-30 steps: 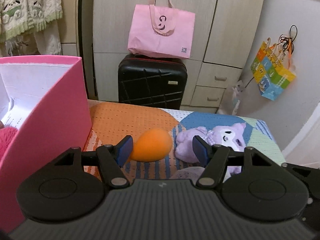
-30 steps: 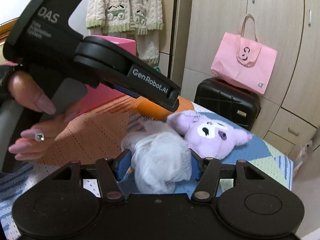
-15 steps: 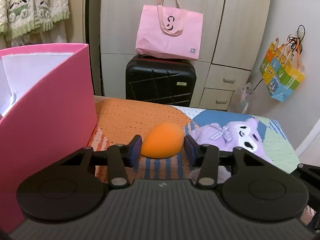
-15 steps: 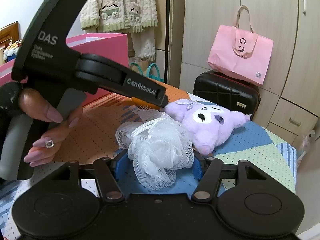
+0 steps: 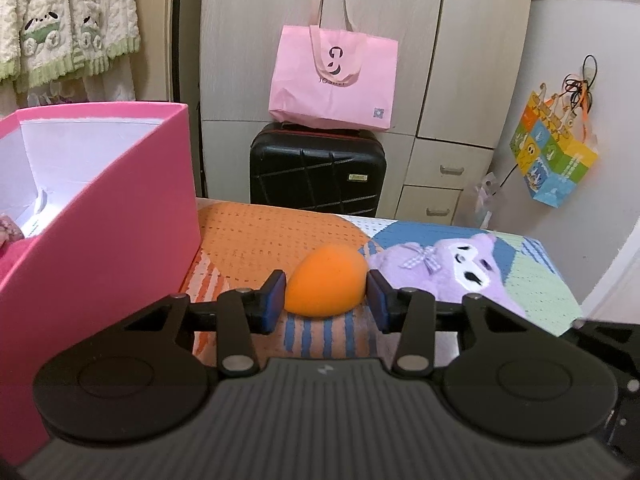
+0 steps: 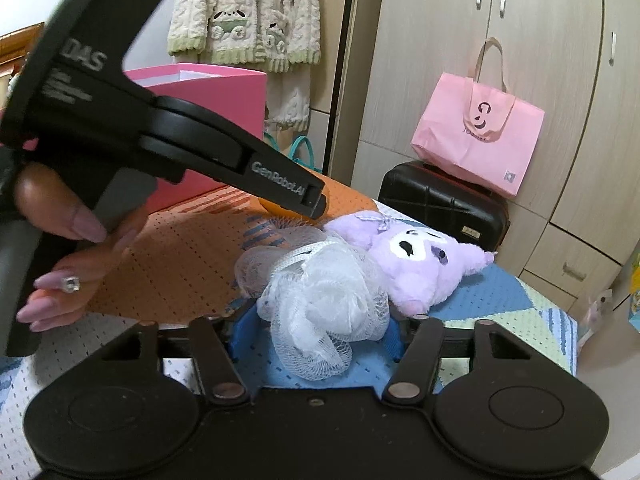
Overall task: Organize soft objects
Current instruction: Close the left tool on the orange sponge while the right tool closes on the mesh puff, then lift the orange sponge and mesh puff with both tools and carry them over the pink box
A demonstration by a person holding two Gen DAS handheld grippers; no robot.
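Note:
My left gripper (image 5: 326, 294) is shut on an orange egg-shaped sponge (image 5: 326, 282), held above the patterned cloth. The sponge peeks out behind the left gripper in the right wrist view (image 6: 276, 208). My right gripper (image 6: 316, 332) is shut on a white mesh bath pouf (image 6: 320, 300), lifted off the cloth. A purple plush toy (image 6: 420, 268) lies on the cloth just right of the sponge; it also shows in the left wrist view (image 5: 452, 272). A pink box (image 5: 100, 216) with a white inside stands open to the left.
The table wears an orange, blue and green cloth (image 5: 256, 240). Behind it stand a black suitcase (image 5: 316, 168) with a pink tote bag (image 5: 332, 80) on top, and wardrobe doors. A colourful bag (image 5: 554, 160) hangs on the right wall.
My left gripper has closed on the orange sponge and lifted it. My right gripper has raised the white pouf off the cloth.

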